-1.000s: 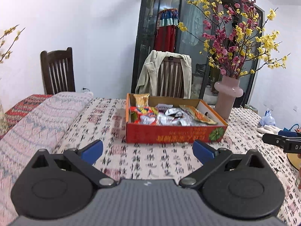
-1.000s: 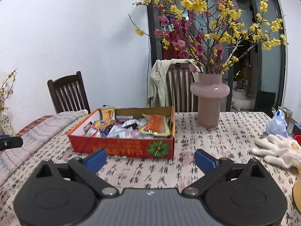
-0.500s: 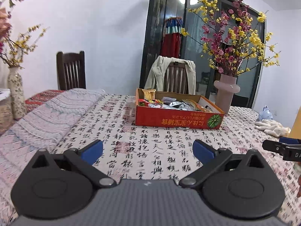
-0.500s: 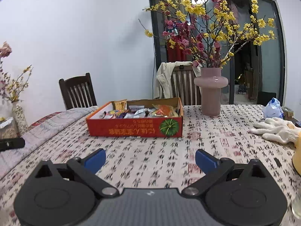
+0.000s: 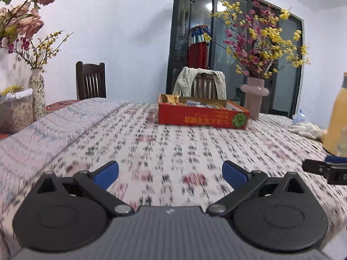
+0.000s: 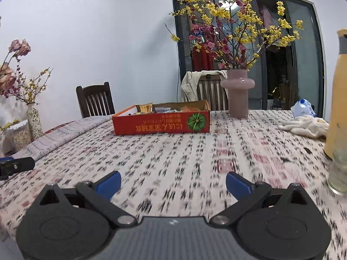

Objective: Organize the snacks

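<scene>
Two handheld grippers sit low over the near edge of the table, both empty. The left gripper (image 5: 170, 171) has its blue-padded fingers spread wide apart with nothing between them; the right gripper (image 6: 172, 183) is in the same condition.

Beneath them lies a white tablecloth printed with black and red characters (image 6: 195, 156), blurred in both views.

Close on the right stand a tall yellow bottle with a grey collar (image 6: 338, 99) and, just in front of it, a clear glass (image 6: 339, 169).

Further out, well apart from both grippers, is the shallow red cardboard box with a green fruit emblem (image 6: 161, 124). The wrapped snack packets (image 6: 145, 108) lie inside it; individual packets cannot be told apart at this range.

Beyond the box stands a pink vase holding yellow and red blossom branches (image 6: 237, 93).

Hazards, as judged:
- A wide right-side swing could knock the glass or bottle over.
- Overreaching past the box could strike the vase.
- Loose foil wrappers may slip from a shallow pinch.
</scene>
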`<state>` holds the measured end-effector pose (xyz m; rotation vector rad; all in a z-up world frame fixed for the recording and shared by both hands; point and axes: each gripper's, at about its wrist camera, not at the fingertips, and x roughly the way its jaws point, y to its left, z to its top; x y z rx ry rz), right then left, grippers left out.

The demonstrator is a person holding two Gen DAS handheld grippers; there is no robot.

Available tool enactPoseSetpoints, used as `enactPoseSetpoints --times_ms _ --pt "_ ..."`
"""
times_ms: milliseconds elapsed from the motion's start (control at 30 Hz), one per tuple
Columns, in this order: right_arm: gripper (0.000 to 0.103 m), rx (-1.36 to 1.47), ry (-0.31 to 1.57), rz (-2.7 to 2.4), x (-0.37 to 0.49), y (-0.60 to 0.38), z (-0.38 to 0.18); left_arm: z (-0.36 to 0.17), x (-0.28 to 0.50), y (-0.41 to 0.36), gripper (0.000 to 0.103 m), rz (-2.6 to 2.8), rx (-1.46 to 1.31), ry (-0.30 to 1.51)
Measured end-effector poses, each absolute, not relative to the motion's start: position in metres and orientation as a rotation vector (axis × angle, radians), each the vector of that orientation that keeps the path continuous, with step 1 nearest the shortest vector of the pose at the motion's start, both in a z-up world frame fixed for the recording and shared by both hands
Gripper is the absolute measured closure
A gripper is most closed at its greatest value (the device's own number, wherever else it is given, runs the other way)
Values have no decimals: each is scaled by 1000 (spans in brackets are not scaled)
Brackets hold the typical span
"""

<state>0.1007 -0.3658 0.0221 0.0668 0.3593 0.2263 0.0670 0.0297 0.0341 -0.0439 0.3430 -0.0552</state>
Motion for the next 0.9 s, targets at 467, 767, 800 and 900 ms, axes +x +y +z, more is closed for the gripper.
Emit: enactPoseSetpoints --times_ms 467,767,800,900 --pt "0 -12 313 269 -13 -335 4 12 -9 19 0 -35 30 314" --pt "0 -9 244 260 -29 -336 14 18 -18 12 0 -37 62 262" --pt "0 -5 247 261 -29 -336 14 18 -17 13 0 -39 61 265" --pt "0 1 251 261 -27 -337 13 18 -16 13 0 -39 55 266"
